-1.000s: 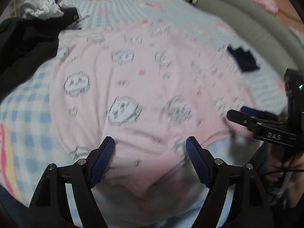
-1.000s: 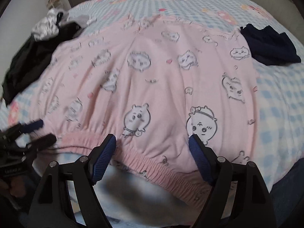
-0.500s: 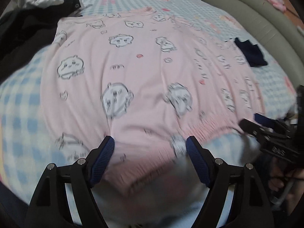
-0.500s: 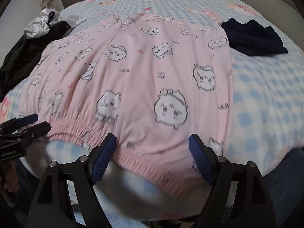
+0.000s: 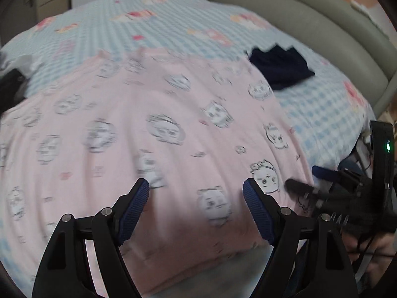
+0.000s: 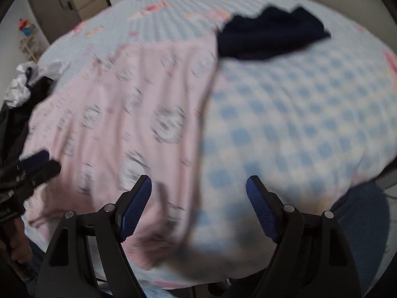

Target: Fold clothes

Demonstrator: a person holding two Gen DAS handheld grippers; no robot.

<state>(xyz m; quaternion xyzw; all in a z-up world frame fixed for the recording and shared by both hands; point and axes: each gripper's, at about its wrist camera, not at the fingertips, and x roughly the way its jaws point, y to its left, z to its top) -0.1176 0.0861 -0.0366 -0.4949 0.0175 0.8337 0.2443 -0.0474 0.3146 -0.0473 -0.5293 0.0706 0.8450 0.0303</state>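
Observation:
A pink garment (image 5: 153, 129) printed with cartoon faces lies spread flat on the blue checked bed; it also shows in the right wrist view (image 6: 129, 114). My left gripper (image 5: 196, 193) is open and empty above the garment's near hem. My right gripper (image 6: 198, 191) is open and empty, over the garment's right edge where it meets the bedsheet (image 6: 297, 124). The right gripper shows at the right of the left wrist view (image 5: 307, 183); the left gripper shows at the left of the right wrist view (image 6: 37, 166).
A dark navy folded garment (image 5: 280, 67) lies on the bed beyond the pink one's far right corner, also in the right wrist view (image 6: 270, 34). Black and white clothes (image 6: 17, 94) are piled at the left. A grey padded bed frame (image 5: 310, 24) curves around the right.
Both grippers have swung to the right. The right one now sits over the garment's right edge instead of the hem's middle. Both stay open.

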